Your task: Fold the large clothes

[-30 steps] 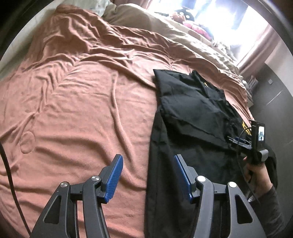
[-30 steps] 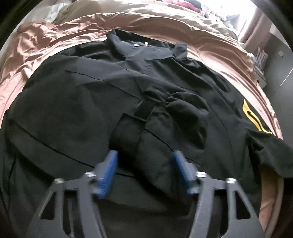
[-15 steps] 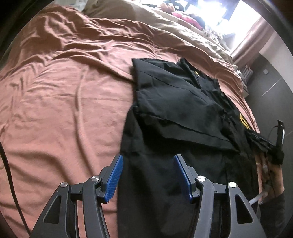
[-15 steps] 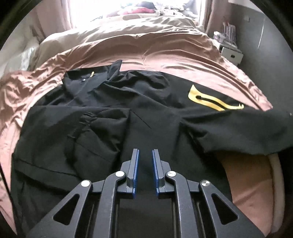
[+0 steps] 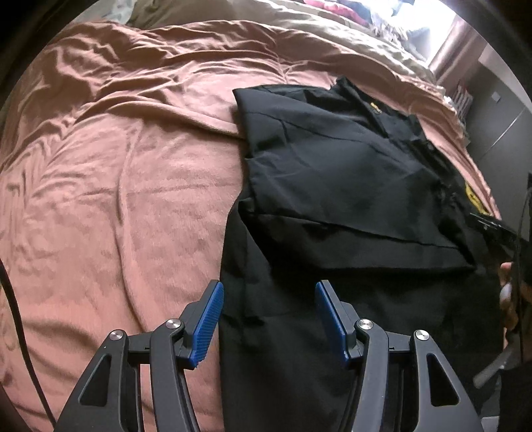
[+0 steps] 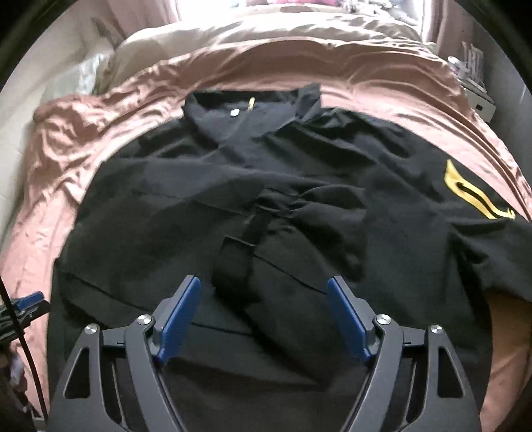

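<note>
A large black jacket [image 6: 299, 206] with a yellow logo [image 6: 472, 192] lies spread on a bed; it also shows in the left wrist view [image 5: 349, 186]. Its left side and sleeve are folded in over the body, and the cuff [image 6: 239, 262] lies in the middle. My left gripper [image 5: 269, 315] is open and empty above the jacket's left lower edge. My right gripper [image 6: 264, 315] is open and empty just above the folded sleeve's cuff. The jacket's right sleeve [image 6: 492, 259] hangs toward the bed's right edge.
A wrinkled pink-brown blanket [image 5: 116, 172] covers the bed to the left of the jacket. A beige duvet [image 6: 266, 30] and pillows lie at the head. A dark wall and a small cabinet [image 6: 475, 89] stand to the right. The bed's right edge [image 6: 508, 332] is close.
My right gripper was shut half a second ago and is open now, over the folded sleeve. My left gripper stayed open and shifted right, closer over the jacket's left edge.
</note>
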Available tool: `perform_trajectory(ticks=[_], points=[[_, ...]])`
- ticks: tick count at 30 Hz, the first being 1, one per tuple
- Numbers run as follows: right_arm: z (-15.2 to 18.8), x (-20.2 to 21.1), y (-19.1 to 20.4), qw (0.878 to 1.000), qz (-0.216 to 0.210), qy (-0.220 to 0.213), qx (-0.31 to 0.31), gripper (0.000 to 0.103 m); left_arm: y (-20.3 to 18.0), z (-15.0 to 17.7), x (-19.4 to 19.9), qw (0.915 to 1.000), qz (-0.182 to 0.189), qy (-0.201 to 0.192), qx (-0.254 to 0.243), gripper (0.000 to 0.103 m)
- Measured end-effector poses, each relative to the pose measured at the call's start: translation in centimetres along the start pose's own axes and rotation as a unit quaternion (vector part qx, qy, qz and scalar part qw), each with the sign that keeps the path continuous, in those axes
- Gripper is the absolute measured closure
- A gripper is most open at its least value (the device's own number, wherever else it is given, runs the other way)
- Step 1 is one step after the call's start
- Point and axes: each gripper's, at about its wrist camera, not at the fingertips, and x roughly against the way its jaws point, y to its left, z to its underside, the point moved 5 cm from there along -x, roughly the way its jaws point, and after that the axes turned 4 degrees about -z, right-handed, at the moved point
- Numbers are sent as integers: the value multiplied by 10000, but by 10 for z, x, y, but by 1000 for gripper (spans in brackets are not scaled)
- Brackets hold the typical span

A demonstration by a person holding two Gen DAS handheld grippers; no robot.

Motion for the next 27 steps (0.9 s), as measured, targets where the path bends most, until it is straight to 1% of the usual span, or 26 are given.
perform_trajectory(ticks=[4, 7, 8, 9, 11, 12, 13, 15, 17, 21, 23, 25, 27], points=[[-7, -32, 18, 9994, 279, 185, 70, 26, 3, -2, -14, 10000, -54, 57, -52, 44], [-8, -57, 31, 9951, 840, 374, 366, 26, 7, -2, -23, 9999, -108, 109, -54, 44], [-9, -62, 31, 9937, 955, 370, 448, 26, 8, -2, -25, 9998, -123, 128, -43, 44], [-10, -64, 32, 9934, 999, 326, 463, 38, 9, -1, -27, 9998, -137, 146, -21, 44], [-13, -64, 29, 9924, 1112, 269, 443, 57, 12, -1, -29, 9997, -161, 167, 22, 44], [-15, -61, 28, 9936, 1017, 259, 416, 66, 13, -1, -30, 9997, -175, 167, 36, 44], [-17, -56, 25, 9944, 939, 244, 415, 68, 14, -1, -31, 9997, -183, 165, 41, 44], [-19, -45, 20, 9938, 995, 147, 471, 71, 14, -1, -32, 9996, -211, 167, 54, 44], [-20, -29, 9, 9942, 994, 15, 402, 71, 14, -3, -33, 9995, -248, 171, 70, 44], [-11, 11, -17, 9949, 971, -201, 192, 71, 13, -6, -33, 9994, -283, 180, 118, 44], [-6, 30, -35, 9951, 933, -325, 36, 71, 12, -7, -32, 9993, -292, 170, 141, 44], [1, 48, -58, 9939, 1012, -406, -187, 71, 10, -6, -31, 9993, -292, 170, 146, 44], [9, 62, -82, 9935, 926, -444, -489, 69, 7, -6, -29, 9993, -304, 157, 130, 44]])
